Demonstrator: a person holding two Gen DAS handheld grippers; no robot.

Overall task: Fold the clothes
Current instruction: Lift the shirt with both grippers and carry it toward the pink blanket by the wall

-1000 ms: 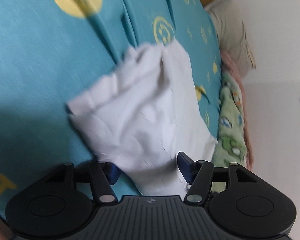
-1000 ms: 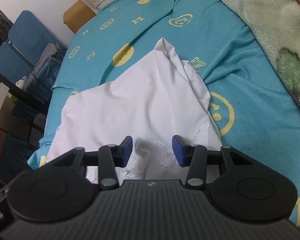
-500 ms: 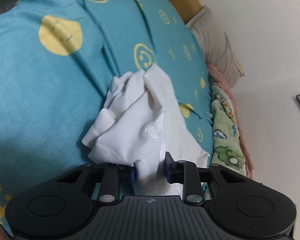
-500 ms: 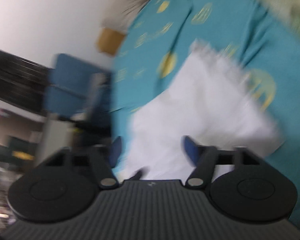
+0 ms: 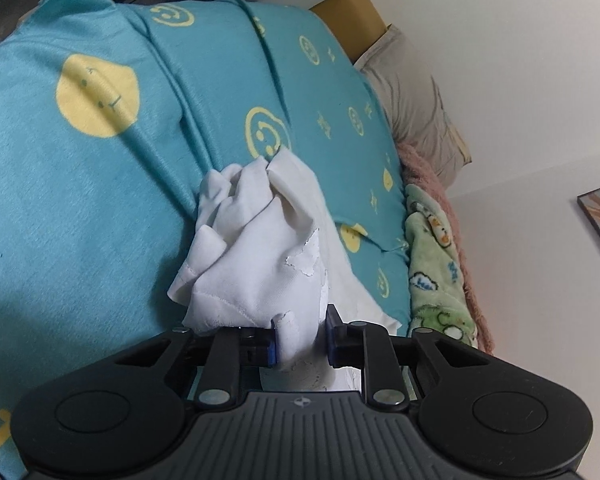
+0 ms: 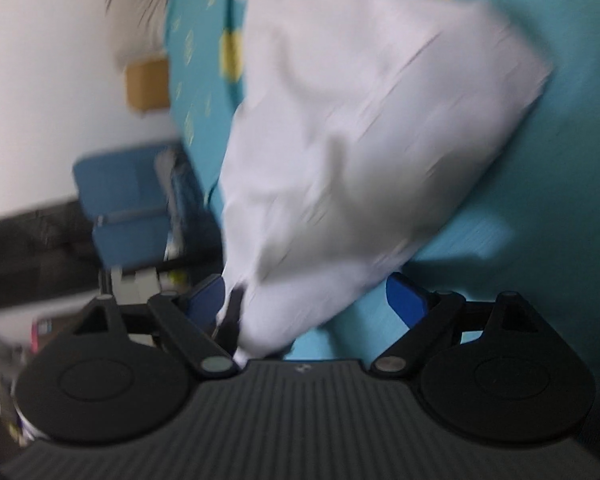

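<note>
The white garment [image 5: 260,256] is lying bunched on the bed's teal smiley-print sheet [image 5: 80,200], on the side of the green cartoon blanket [image 5: 436,264] away from the wall. The left gripper [image 5: 300,334] is closing its narrow blue fingers [image 5: 274,340] on a fold at the garment's near edge, the cloth pinched between them. The right gripper [image 6: 306,300] is narrowing its wide-spread fingers [image 6: 404,300], with the blurred garment's near corner lying loose between them, ungripped.

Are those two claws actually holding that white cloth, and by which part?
The left gripper, jaws closing, pinches a bunched fold at the white garment's near edge. The right gripper, jaws wide and closing, straddles cloth without gripping.
</note>
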